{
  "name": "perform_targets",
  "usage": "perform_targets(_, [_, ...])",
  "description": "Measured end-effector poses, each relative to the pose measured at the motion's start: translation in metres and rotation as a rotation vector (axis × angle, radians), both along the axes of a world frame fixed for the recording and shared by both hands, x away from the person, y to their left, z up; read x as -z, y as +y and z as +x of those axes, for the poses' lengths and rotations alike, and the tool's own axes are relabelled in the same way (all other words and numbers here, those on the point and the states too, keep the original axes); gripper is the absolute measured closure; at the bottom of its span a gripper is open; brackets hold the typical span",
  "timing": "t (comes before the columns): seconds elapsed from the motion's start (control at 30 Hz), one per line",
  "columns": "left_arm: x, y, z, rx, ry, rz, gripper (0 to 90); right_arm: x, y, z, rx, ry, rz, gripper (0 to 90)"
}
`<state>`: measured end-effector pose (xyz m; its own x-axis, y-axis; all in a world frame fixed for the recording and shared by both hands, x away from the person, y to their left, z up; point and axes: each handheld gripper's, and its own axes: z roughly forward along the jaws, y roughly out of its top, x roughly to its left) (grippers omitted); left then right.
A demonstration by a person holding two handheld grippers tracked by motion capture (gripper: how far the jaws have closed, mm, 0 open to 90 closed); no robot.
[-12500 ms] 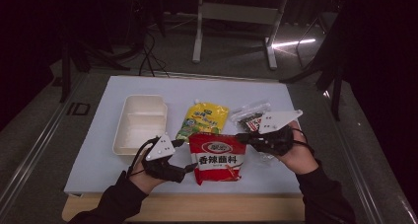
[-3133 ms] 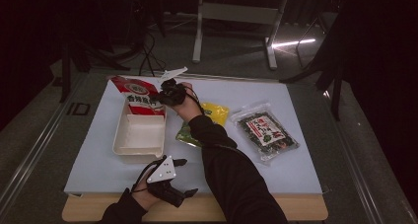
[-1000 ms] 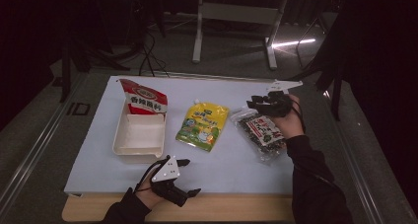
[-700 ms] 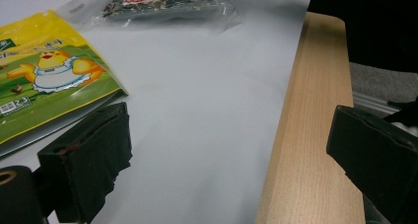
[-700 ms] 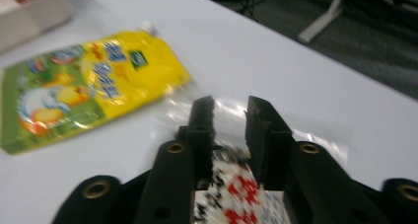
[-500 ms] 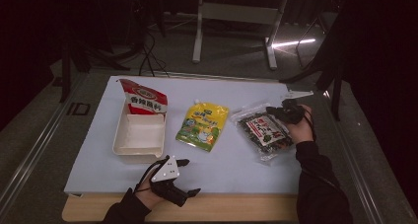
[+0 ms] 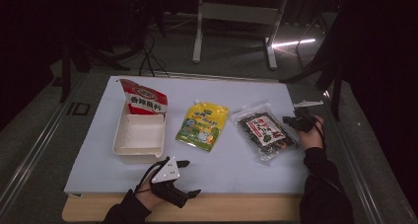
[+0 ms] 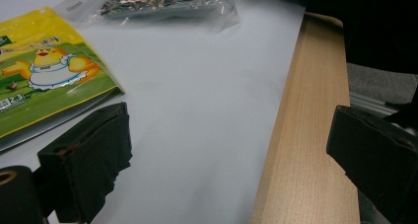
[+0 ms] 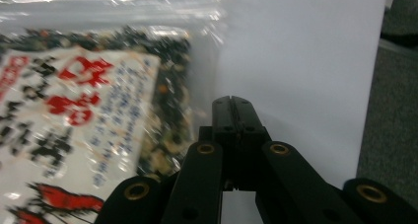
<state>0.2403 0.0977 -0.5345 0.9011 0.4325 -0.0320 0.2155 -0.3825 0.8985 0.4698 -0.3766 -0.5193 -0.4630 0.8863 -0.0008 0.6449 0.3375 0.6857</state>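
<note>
Nearby, yellow pouch [image 7: 202, 125], white tray [image 7: 140, 138]

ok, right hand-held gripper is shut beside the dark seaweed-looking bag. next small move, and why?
Probably open the jaws and slide them onto the bag's near edge. The right hand-held gripper is shut with nothing between its jaws, sitting just off the clear edge of the dark snack bag, so it cannot grip as it stands. The white tray has room.

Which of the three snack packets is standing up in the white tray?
The red and white packet, propped upright at the far end of the white tray. The yellow pouch and the clear dark-filled bag lie flat on the table.
</note>
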Motion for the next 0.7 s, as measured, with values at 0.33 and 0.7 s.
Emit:
perform_targets(0.33, [0.001,-0.001,0.001,0.002,0.001,0.006,4.2,0.016,-0.005,-0.001,0.022,0.037,0.038,90.0])
perform_targets(0.7, [0.000,-0.002,0.000,0.004,-0.001,0.009,4.3,0.019,0.003,-0.028,0.009,0.048,0.080,90.0])
